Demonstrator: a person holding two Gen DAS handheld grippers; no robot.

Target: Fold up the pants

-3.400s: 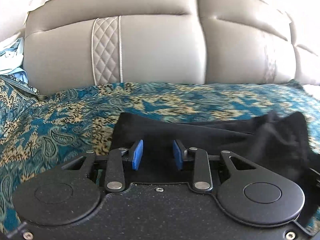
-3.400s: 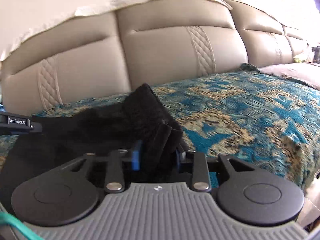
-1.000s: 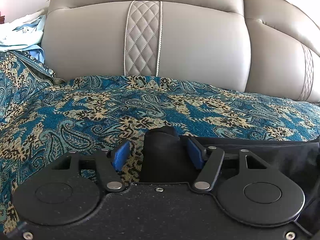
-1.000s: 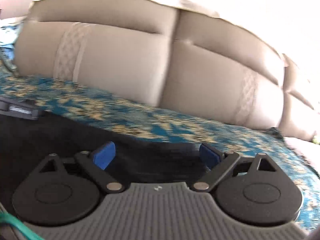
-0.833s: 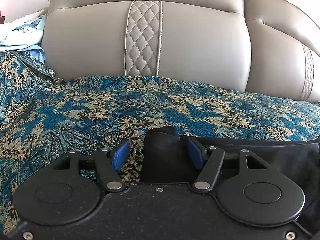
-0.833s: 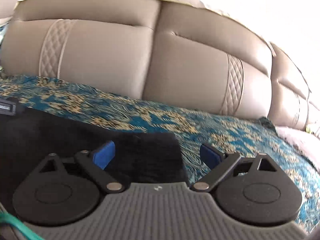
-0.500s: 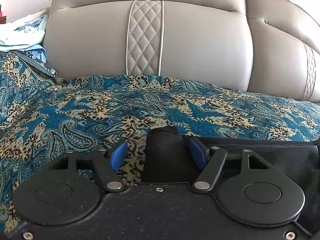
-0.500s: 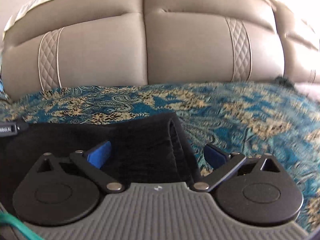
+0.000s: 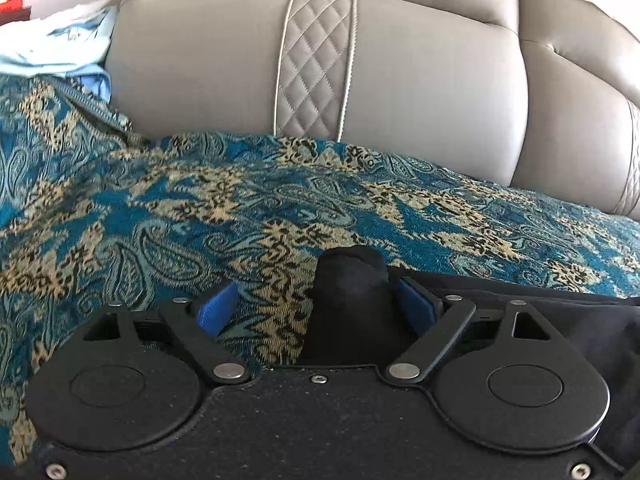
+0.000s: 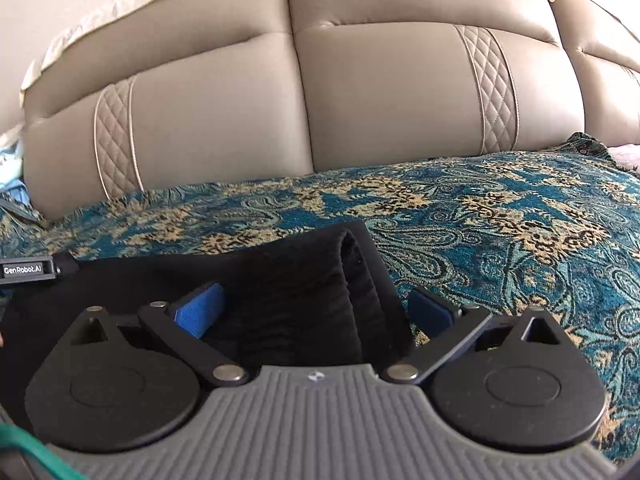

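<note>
The black pants (image 9: 520, 312) lie flat on the teal paisley cover. One corner stands up as a small hump (image 9: 348, 280) between the pads of my left gripper (image 9: 316, 310). Its jaws are opening: the left pad (image 9: 218, 308) is well clear of the cloth and the right pad (image 9: 416, 312) sits beside it. In the right wrist view the folded right end of the pants (image 10: 320, 280) lies between the wide-open jaws of my right gripper (image 10: 316, 312), neither pad pressing it. The left gripper's labelled body (image 10: 28, 270) shows at the far left.
The paisley cover (image 10: 500, 208) spreads over the sofa seat, to the right of and beyond the pants. The beige leather backrest (image 9: 400, 80) rises behind. Light blue clothes (image 9: 60, 44) are piled at the far left on the armrest.
The left jaws have spread wider and let go of the pants corner, which still stands up. The right gripper has rolled level and shifted, so the pants' folded end now lies between its jaws.
</note>
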